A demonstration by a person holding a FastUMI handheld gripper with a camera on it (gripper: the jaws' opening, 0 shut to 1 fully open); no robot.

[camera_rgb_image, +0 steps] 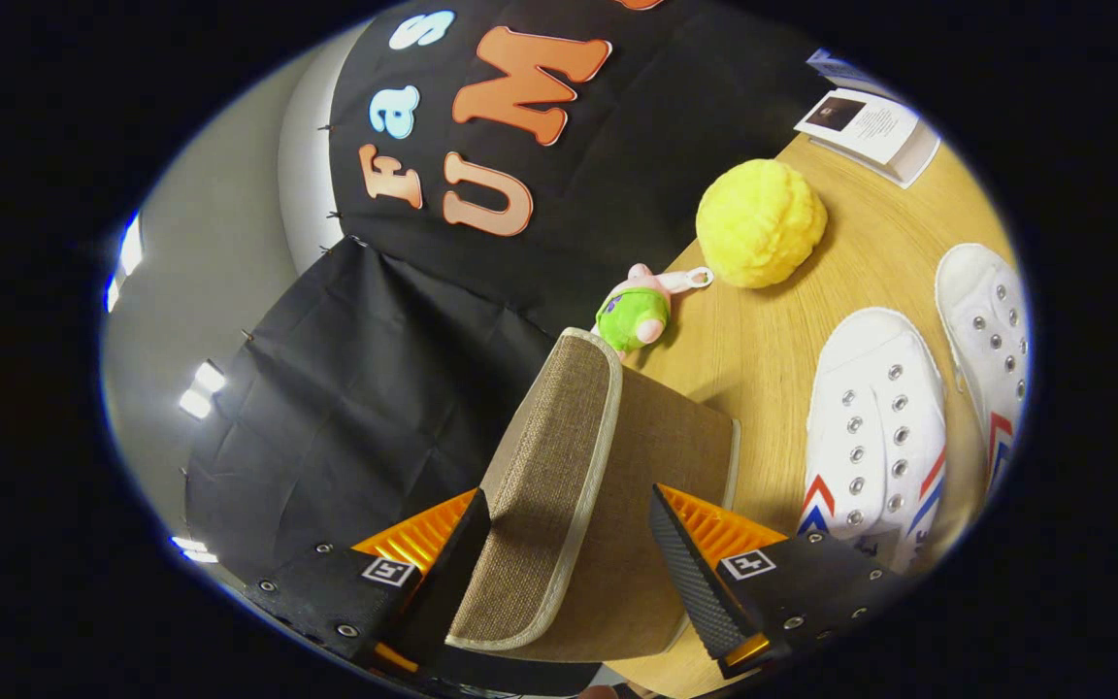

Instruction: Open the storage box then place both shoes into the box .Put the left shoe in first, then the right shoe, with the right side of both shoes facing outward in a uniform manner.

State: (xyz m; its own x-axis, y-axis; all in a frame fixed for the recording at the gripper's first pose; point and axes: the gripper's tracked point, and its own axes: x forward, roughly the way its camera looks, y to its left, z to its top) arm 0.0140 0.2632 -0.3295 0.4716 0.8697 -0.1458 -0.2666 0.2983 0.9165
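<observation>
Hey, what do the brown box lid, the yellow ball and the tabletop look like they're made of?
Box lid, between the gripper fingers: coarse woven fabric, matte, visible weave and pale piped edging. Yellow ball: soft plush or fuzzy fibre, nubbly surface. Tabletop: light wood or wood-look laminate, faint grain, smooth satin finish.

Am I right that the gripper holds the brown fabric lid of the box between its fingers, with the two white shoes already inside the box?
Not quite. The gripper does have the brown fabric lid between its fingers, but the gripper view shows the two white shoes lying on the wooden table beside the box, not inside it.
</observation>
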